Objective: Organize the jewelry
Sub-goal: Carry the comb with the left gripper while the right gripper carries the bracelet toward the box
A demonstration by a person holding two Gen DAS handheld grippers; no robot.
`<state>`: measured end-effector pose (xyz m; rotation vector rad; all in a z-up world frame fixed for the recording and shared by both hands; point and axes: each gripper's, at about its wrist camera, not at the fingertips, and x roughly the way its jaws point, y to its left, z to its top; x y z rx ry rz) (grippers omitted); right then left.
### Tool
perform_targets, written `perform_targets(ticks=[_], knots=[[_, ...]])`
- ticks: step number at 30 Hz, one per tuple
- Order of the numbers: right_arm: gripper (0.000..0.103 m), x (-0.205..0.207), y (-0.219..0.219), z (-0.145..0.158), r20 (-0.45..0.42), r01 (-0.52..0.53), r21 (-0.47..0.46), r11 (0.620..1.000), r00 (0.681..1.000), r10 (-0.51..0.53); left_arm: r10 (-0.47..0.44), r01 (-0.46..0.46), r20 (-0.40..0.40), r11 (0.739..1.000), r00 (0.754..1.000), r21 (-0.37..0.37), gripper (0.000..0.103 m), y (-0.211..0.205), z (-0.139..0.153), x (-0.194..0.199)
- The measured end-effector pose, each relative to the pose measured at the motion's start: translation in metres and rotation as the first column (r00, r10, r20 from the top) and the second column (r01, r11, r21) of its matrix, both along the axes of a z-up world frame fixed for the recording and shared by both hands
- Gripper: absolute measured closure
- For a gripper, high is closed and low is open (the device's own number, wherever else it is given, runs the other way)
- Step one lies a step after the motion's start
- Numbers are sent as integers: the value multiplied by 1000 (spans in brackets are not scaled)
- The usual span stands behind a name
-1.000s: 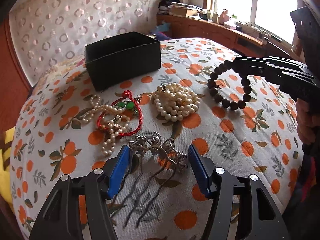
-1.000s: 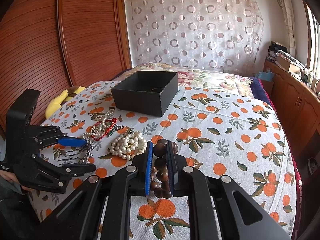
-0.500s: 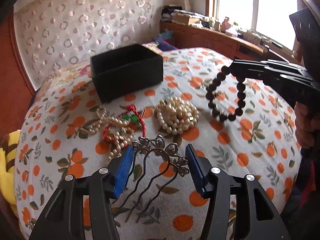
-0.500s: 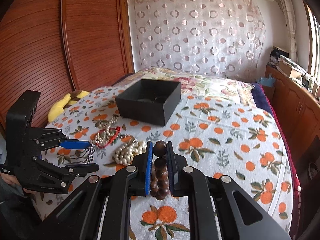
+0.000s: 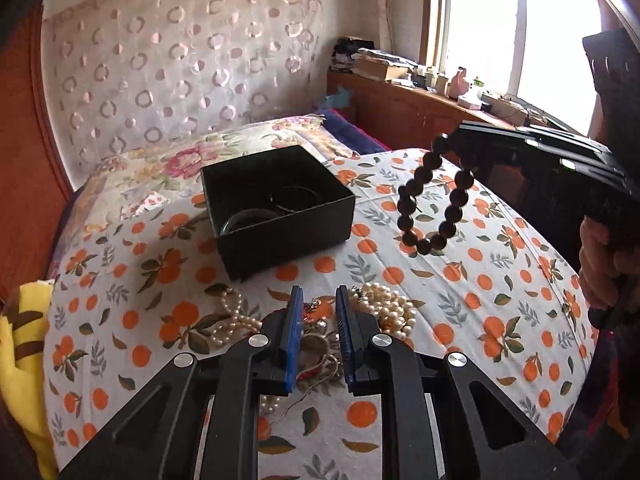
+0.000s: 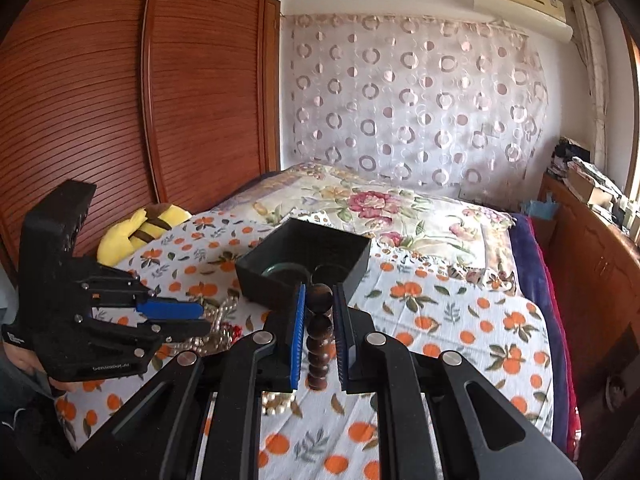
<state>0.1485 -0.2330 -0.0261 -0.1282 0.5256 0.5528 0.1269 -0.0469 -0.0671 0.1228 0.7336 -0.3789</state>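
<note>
Right gripper [image 6: 319,300] pinches dark round-bead bracelet [image 5: 434,200], loop hanging, probably wooden.

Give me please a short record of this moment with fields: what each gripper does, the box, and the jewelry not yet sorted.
right gripper: shut on the dark bead bracelet, held in the air beside the box
left gripper: fingers close together, above the pile; whether it holds something I cannot tell
black box: open, two bangles inside
unsorted: pearl necklaces and a red cord on the bedspread
</note>
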Motion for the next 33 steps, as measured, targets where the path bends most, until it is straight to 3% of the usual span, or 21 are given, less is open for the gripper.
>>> perform_targets(ticks=[5, 8, 10, 15, 24, 28, 33], knots=[[88, 11, 4, -7, -23, -13, 0, 1000, 1000, 13, 36, -36, -33, 999, 999, 5, 85, 22, -7, -5], [88, 17, 8, -15, -41, -19, 4, 1000, 999, 19, 23, -22, -48, 999, 999, 25, 69, 26, -16, -9], [88, 20, 8, -19, -55, -19, 9, 1000, 998, 20, 7, -6, -51, 1000, 999, 22, 51, 22, -20, -8], [88, 26, 8, -27, -73, -15, 8, 1000, 997, 16, -27, 30, -75, 999, 997, 38, 45, 4, -33, 6], [88, 30, -1, -34, -90, 1, 4, 1000, 996, -1, -48, 62, -114, 990, 992, 128, 43, -10, -55, 17], [88, 31, -1, -37, -95, -2, 3, 1000, 995, 3, -45, 57, -97, 989, 994, 135, 49, -10, -55, 14], [88, 31, 0, -35, -90, -5, 1, 1000, 996, 6, -40, 50, -95, 993, 995, 107, 50, -8, -51, 9]])
